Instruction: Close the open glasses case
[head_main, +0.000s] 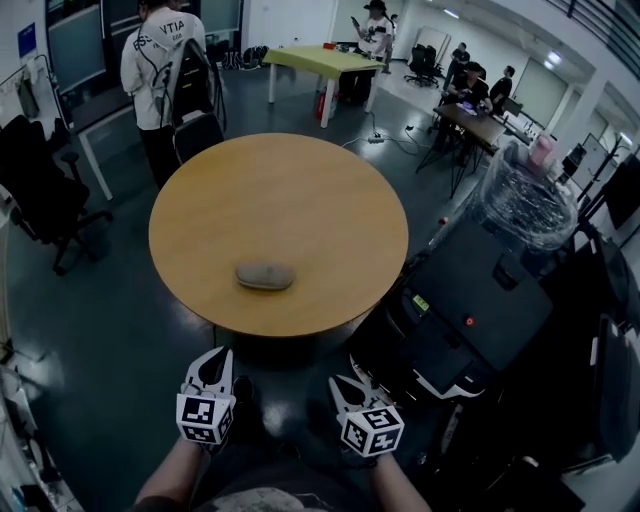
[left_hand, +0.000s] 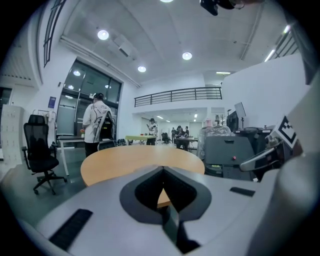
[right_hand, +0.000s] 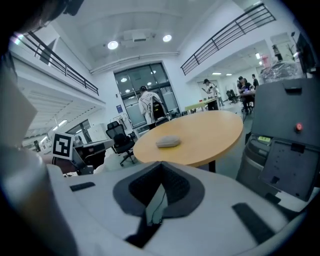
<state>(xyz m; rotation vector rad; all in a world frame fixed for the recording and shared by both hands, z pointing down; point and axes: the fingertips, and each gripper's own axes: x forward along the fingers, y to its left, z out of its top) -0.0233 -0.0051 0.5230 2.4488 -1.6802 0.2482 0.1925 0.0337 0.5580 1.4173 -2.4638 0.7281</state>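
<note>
Head view: 1 grey glasses case (head_main: 265, 276) on round table (head_main: 300, 180), near front edge; probably light, rigid, smooth; take at long sides. Left gripper (head_main: 213, 360), right gripper (head_main: 346, 386): jaws together, empty, well apart from it.

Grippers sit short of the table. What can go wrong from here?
1. The glasses case lies loose on the smooth table, toward the person's side. A one-sided press may skid it rather than close it.
2. The left gripper and right gripper are both shut and empty. If they arrive shut, they can only poke.
3. A dark machine stands close on the right, and the right gripper might clip it.
</note>
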